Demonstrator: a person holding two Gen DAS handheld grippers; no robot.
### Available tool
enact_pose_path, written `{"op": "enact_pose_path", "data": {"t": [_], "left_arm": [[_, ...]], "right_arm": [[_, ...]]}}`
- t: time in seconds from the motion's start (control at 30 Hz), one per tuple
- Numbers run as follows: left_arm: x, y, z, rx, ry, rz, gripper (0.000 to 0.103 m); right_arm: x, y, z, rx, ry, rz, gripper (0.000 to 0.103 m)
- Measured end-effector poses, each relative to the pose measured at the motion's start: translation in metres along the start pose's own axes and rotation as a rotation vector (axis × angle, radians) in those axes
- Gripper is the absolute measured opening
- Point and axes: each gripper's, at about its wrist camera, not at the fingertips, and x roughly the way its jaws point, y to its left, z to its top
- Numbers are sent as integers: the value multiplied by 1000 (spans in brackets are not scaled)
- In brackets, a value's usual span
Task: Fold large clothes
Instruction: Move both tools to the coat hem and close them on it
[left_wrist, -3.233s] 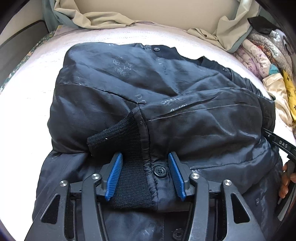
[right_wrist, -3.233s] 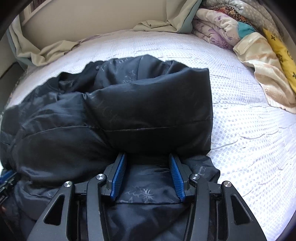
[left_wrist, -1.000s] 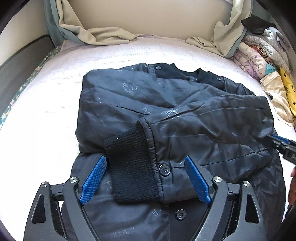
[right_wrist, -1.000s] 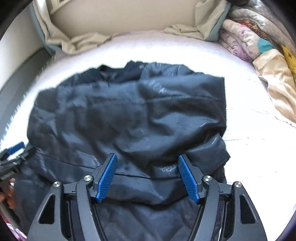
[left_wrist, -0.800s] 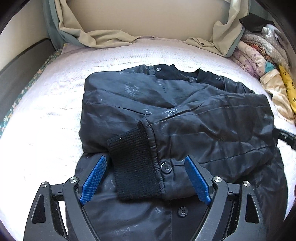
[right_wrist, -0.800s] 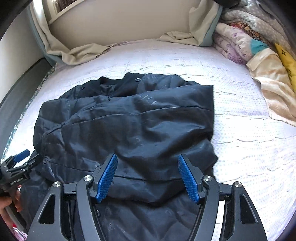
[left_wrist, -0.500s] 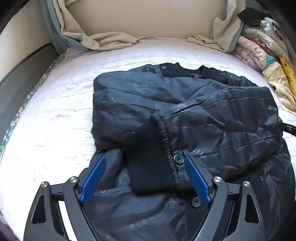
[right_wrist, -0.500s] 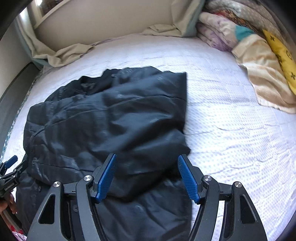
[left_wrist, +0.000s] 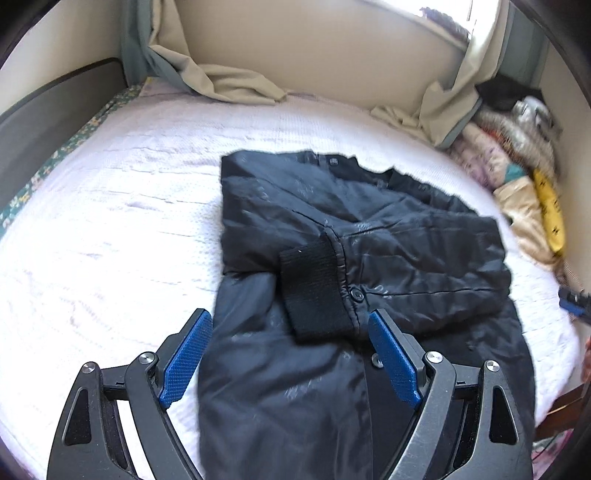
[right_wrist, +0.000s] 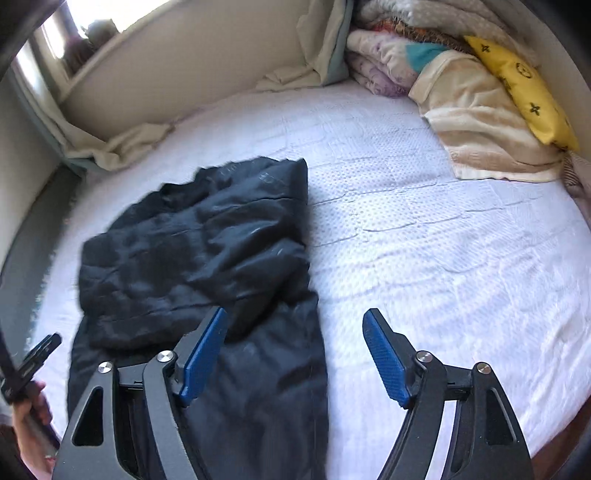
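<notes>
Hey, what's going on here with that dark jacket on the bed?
A person with a gripper in each hand is folding a black jacket on the white bed. A sleeve lies across its front, knit cuff on top. The left gripper is open and holds nothing; the right gripper is opening, also gripping nothing.

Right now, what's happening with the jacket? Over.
Left hand-held gripper open, empty. Right hand-held gripper opening, empty. Black padded jacket on bed, sleeves folded in. Nothing blocking.
</notes>
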Motion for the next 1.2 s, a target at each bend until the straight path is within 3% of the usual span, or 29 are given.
{"op": "enact_pose_path", "data": {"t": [0.1,0.27,0.37,0.53,0.9,1.2], "left_arm": [[-30,12,-10,-39,-22,-42,90],[-65,29,-39,-64,16,-62,90],[-69,40,-63,-108,69,-95,90],[-55,58,-100,-217,148,-154,89],[-25,83,-133,-395,307,-265,88],[-12,75,-141,-404,380,-313,88]], "right_arm": [[-36,0,-31,-25,-58,84,80],[-56,-10,-82,-11,-49,251,81],[-50,-15,-104,3,-16,308,81],[-34,-31,-125,140,111,433,81],[-6,-39,-157,166,296,386,81],[14,-39,-173,183,390,360,81]]}}
